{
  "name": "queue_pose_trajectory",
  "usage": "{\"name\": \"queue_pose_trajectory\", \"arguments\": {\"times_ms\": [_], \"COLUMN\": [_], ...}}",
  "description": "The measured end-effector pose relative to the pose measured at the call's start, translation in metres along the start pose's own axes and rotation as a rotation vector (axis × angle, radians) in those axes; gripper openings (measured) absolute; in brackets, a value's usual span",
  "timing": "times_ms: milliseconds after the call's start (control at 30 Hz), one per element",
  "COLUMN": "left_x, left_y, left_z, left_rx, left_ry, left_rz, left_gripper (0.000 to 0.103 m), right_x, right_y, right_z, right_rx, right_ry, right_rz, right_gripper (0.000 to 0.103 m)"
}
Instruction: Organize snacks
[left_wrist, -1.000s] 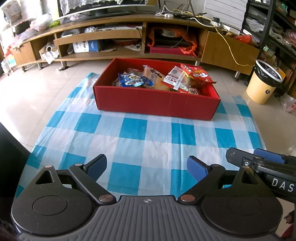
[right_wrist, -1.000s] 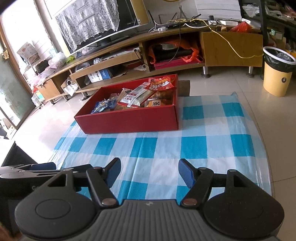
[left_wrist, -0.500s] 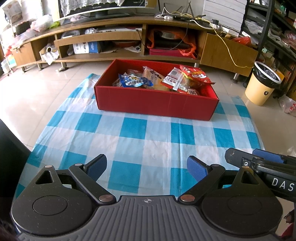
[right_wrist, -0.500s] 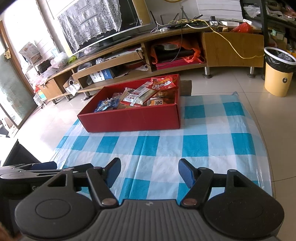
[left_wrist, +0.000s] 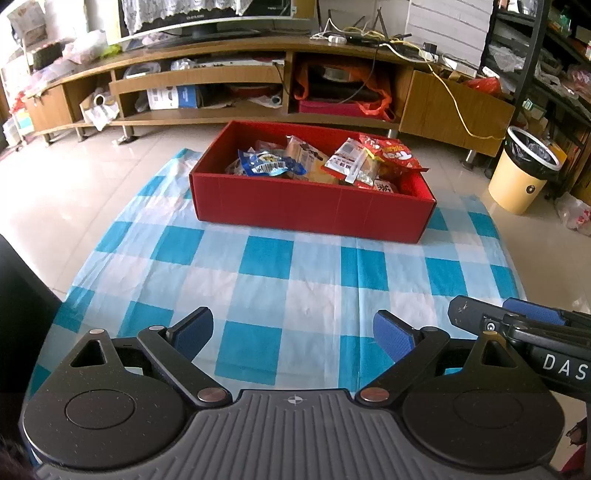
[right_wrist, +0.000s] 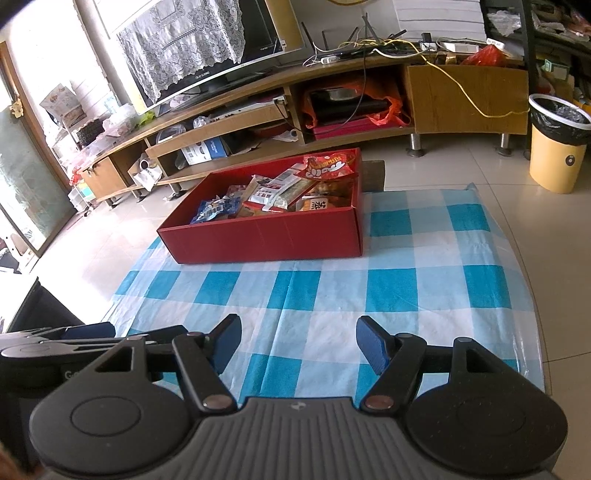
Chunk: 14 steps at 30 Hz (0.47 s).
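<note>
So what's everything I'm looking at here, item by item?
box: one, red, on the cloth's far end
snack packets: several, blue, red, white and tan, piled in the box
checked cloth: one, blue and white, spread on the floor
TV stand: one, wooden, behind the box
television: one, lace-draped, on the stand
bin: one, yellow, black-lined, far right
left claw: open, empty, over the cloth's near end
right claw: open, empty, beside it
</note>
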<state>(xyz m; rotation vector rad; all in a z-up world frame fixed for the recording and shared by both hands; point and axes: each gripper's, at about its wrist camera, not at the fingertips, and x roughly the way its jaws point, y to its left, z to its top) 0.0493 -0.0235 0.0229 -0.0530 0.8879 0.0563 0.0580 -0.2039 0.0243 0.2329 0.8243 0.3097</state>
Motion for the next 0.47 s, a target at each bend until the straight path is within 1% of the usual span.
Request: {"name": "queue_pose_trajectory", "arguments": {"times_ms": [333, 467], "left_x": [-0.0071, -0.0087], "left_y": [-0.002, -0.0007], "left_z": [-0.0002, 0.0003], "left_rx": [0.02, 0.015], "left_ry": [-0.049, -0.06], "left_rz": [0.029, 0.027], "left_gripper": [0.097, 0.098], "right_x": [-0.0043, -0.0063], "right_y": [0.0016, 0.0017], "right_z": [0.0013, 0.0026], "right_rx": [-0.005, -0.008], "right_ry": [-0.011, -0.021], "right_rz": [0.011, 0.018], "right_gripper": [0.067, 0.067]}}
